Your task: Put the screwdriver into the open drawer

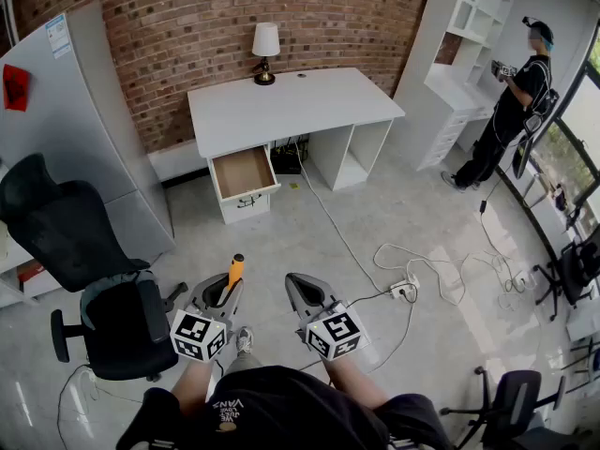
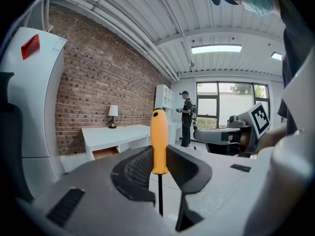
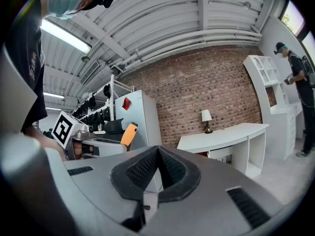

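Room: pale tiled floor (image 1: 309, 223), red brick wall (image 1: 225, 17) at the back, windows along the right edge.

Far left: grey partition (image 1: 84, 111) carrying a red sticker. Two black office chairs (image 1: 66, 223) stand in front of it.

Left gripper (image 2: 158, 156): low in the head view, left of centre. Its jaws are clamped on the screwdriver (image 2: 159, 141), pressing the orange handle from both sides. The handle stands upright past the jaw tips, and the thin dark shaft runs back down between the jaws.

Centre back: white desk (image 1: 291, 106) against the brick wall, with a small table lamp (image 1: 265, 52) with a white shade on its far edge. A drawer (image 1: 242, 172) below the desk's left end is pulled open, its wooden bottom bare. The screwdriver is well apart from it, across open floor.

Right gripper (image 3: 158, 159): just beside the left one. Its jaws are closed together with nothing between them.

Right of centre: white cables (image 1: 412, 261) trail over the floor to a power strip (image 1: 405, 289).

Far right: white shelving unit (image 1: 459, 54), with a person (image 1: 516, 101) in dark clothes standing beside it.
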A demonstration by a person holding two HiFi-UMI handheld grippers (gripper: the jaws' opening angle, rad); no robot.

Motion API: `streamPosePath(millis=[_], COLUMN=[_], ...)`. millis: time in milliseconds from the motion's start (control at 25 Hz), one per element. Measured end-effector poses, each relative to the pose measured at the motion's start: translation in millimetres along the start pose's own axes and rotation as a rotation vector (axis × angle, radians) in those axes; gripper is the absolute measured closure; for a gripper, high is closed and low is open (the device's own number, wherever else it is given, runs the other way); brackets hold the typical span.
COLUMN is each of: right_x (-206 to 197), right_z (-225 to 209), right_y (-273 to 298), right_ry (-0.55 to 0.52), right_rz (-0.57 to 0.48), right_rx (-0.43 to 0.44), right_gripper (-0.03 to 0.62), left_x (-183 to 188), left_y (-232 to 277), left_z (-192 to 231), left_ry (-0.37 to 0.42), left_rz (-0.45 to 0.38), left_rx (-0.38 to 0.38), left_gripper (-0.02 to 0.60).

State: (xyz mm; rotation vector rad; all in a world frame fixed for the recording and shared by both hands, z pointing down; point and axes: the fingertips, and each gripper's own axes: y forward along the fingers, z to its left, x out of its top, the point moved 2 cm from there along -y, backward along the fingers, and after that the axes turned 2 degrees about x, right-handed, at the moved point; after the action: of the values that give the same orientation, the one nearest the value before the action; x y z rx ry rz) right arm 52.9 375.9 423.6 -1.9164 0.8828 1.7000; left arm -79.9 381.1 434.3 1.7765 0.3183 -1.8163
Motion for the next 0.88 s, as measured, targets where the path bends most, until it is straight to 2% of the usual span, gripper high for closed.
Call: streamPosePath(millis=[240, 400, 880], right_x=[-2.4, -3.8, 7.6], right_z=[-4.3, -5.6, -36.7], right_y=[33.6, 57.1, 149.2], right_ry=[-0.004, 0.033, 0.034], right_rz=[0.015, 0.002, -0.016], right_rx=[0.004, 0.034, -0.076], right_gripper=[0.599, 0.599, 0.599], left_x=[0.5, -0.7, 6.5], left_y=[11.9, 21.1, 63.4], left_z=[31.2, 51.2, 137.4], left_ry=[-0.008, -0.014, -0.019], left_rz=[-0.004, 0.0, 0.01], left_rx=[-0.003, -0.009, -0.068], left_gripper=[0.5, 0.5, 0.5])
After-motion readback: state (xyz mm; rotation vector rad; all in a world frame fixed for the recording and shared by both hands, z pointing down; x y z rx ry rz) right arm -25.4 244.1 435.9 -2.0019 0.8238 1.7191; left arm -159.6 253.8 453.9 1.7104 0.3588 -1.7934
